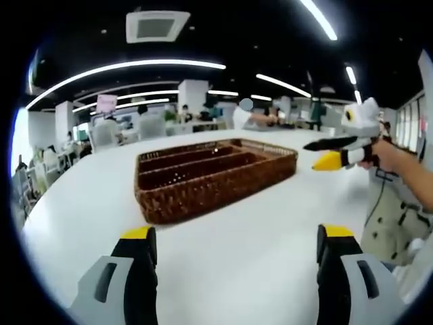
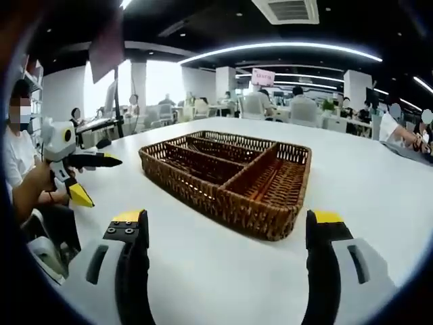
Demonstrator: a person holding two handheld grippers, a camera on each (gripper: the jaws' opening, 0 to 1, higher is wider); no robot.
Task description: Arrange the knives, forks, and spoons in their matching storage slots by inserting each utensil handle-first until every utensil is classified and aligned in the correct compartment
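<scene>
Nearest, the left gripper and the right gripper both hover with jaws spread, holding nothing. Beyond them the wicker tray sits on the white table, seemingly light and stiff; no cutlery is visible.

Wicker tray on table

Brown woven tray on a white desk; grey grippers have black jaws tipped yellow.
</scene>
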